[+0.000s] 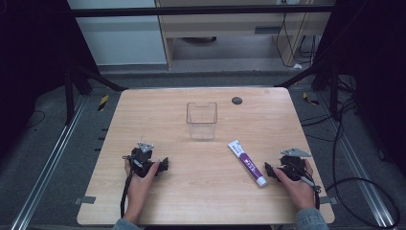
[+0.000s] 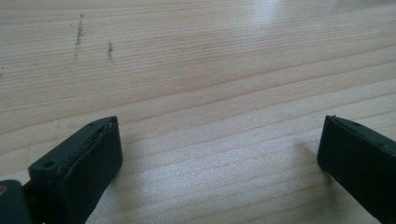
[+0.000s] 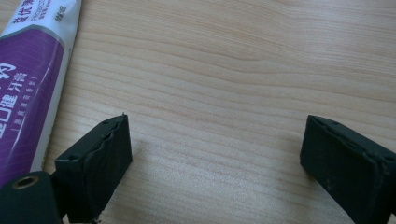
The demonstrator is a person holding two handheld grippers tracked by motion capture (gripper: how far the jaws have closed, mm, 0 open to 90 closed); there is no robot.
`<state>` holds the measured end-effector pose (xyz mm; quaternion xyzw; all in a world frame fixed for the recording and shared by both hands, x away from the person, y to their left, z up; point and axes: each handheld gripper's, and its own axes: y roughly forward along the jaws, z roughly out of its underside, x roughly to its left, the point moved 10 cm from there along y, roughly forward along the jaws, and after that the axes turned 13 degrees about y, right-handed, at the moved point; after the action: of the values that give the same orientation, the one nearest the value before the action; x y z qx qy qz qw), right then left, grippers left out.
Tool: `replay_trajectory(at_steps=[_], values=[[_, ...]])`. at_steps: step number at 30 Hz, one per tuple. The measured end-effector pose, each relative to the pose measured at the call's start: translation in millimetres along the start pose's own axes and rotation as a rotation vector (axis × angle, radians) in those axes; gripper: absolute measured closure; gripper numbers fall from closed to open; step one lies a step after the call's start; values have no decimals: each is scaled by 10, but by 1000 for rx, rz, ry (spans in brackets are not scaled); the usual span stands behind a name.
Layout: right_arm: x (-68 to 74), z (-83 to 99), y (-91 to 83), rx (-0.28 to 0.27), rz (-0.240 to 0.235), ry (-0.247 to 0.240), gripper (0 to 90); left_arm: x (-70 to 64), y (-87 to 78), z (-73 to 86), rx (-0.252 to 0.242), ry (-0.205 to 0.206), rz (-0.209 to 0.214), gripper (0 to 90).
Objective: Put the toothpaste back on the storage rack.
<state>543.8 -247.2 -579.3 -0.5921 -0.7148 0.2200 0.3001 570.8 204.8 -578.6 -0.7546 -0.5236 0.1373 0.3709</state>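
A purple and white toothpaste tube (image 1: 247, 163) lies flat on the wooden table (image 1: 201, 196), right of centre; it also runs along the left edge of the right gripper view as the tube (image 3: 32, 79). A clear plastic box (image 1: 201, 120) stands upright at the middle back. My right gripper (image 1: 269, 171) rests on the table just right of the tube's cap end, jaws wide apart over bare wood (image 3: 217, 154). My left gripper (image 1: 165, 165) rests at the front left, also open (image 2: 219, 154), nothing between its jaws.
A small dark round disc (image 1: 236, 100) sits in the tabletop near the back edge. Cables trail on the floor at the right (image 1: 354, 182). Metal frame legs (image 1: 72, 91) stand beside the table's back corners.
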Motion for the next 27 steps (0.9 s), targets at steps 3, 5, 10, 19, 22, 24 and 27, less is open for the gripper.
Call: replay_trajectory(at_steps=[3, 5, 10, 19, 22, 24, 27], values=[[10, -1, -1, 8, 4, 5, 105, 0, 0, 0, 0, 1, 1, 0], [56, -10, -42, 30, 1, 7, 159, -1, -3, 3, -1, 2, 1, 0], [377, -144, -234, 32, -32, -72, 184, 0, -7, 7, 0, 1, 0, 0], [848, -378, -344, 86, -66, -170, 246, 13, 8, -5, 3, -19, -14, 0], [975, -439, -321, 109, -95, -159, 301, 24, 16, -12, 4, -24, -17, 0], [1030, -430, -297, 127, -112, -151, 318, 28, 23, -18, 4, -25, -18, 0], [1121, -340, -215, 189, -102, -185, 379, 29, 23, -16, 2, -16, -11, 0]])
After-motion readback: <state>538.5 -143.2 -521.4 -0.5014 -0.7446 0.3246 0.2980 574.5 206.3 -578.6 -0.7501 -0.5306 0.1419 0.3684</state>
